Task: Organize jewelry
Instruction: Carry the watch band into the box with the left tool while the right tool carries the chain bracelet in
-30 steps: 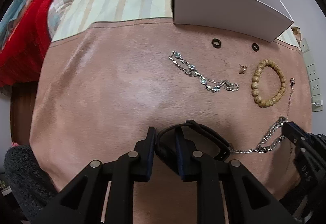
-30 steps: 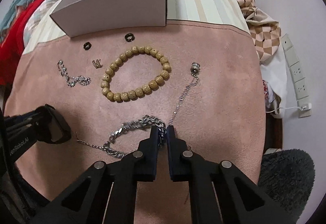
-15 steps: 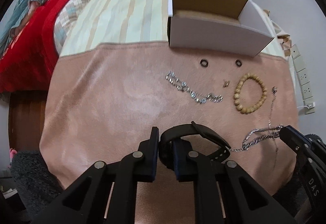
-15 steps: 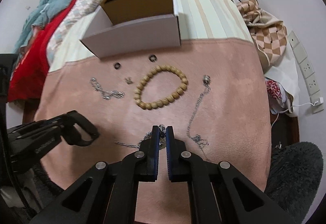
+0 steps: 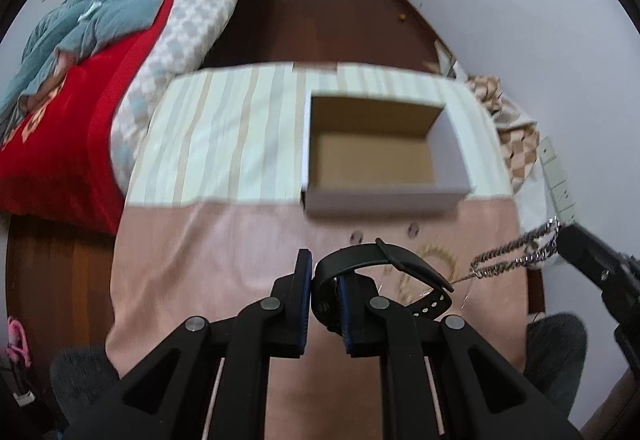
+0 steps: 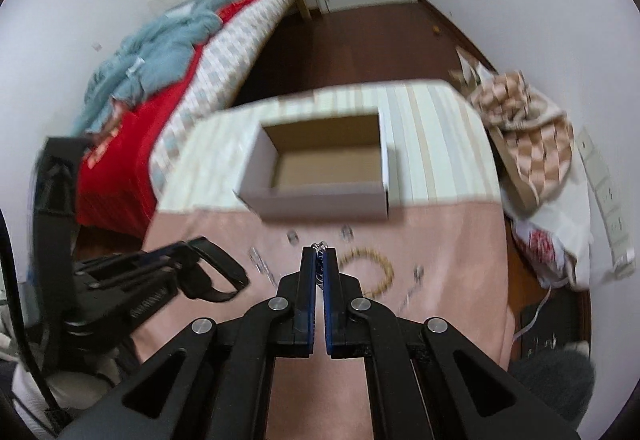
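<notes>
My left gripper (image 5: 323,280) is shut on a black watch (image 5: 384,272), held well above the pink mat (image 5: 208,260). My right gripper (image 6: 319,260) is shut on a silver chain (image 5: 516,256), which hangs from its tip at the right of the left wrist view. An open white cardboard box (image 5: 380,147) with a brown inside stands empty at the far edge of the mat; it also shows in the right wrist view (image 6: 320,175). A wooden bead bracelet (image 6: 370,270), two small dark rings (image 6: 346,232) and another silver chain (image 6: 260,264) lie blurred on the mat.
A striped cloth (image 5: 224,143) covers the table's far half. A bed with a red cover (image 5: 60,111) stands left. A checked cloth bag (image 6: 524,127) and wall sockets (image 6: 608,199) are right. Dark wooden floor (image 5: 320,23) lies beyond.
Both grippers have risen high above the mat with the watch and the chain, which has left the mat. The views now look down into the open box.
</notes>
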`<state>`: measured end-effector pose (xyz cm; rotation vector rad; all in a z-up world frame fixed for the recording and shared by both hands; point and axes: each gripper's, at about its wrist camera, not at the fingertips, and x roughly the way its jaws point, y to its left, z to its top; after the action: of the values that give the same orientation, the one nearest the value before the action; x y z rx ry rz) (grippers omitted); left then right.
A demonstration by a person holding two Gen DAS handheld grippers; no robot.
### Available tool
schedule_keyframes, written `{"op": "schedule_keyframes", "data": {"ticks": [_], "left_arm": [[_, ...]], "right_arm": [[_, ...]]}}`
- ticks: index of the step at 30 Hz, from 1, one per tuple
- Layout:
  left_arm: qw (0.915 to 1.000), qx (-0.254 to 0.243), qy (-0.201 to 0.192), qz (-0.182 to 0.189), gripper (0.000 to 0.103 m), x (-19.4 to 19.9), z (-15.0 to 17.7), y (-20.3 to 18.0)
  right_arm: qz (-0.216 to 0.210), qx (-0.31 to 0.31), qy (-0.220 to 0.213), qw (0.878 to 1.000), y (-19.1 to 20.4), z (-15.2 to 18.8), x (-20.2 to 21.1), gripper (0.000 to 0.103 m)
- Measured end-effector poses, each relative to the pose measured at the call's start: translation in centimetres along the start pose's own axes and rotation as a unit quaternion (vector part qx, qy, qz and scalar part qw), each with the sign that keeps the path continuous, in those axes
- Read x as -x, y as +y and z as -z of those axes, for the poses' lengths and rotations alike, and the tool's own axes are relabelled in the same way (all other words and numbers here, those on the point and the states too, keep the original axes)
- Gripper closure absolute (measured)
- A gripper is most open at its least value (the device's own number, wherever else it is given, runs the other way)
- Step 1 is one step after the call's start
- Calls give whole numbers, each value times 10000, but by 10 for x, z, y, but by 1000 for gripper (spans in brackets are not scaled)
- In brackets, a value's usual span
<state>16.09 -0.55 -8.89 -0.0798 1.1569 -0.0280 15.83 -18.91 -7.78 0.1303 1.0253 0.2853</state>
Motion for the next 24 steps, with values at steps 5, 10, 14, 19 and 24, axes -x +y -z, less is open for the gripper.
{"op": "schedule_keyframes", "data": {"ticks": [5,10,14,19,24], "left_arm": [[9999,-28,-159,21,94,-6,-43,-2],[10000,-18,-10,59,94,-37,-79,2],[9996,-142,231,55,93,-71,-102,2],[9987,-213,458,55,93,-102,-118,1],[9978,-116,632,158,93,-120,-126,1]], "right_arm": [[24,211,-293,9993,8,-55,-2,100],[48,206,-89,9997,3,-98,-52,100],[61,135,199,9997,-10,-117,-98,100],[82,100,514,9986,-27,-127,-144,100],[68,77,724,9973,-39,-132,-169,100]]}}
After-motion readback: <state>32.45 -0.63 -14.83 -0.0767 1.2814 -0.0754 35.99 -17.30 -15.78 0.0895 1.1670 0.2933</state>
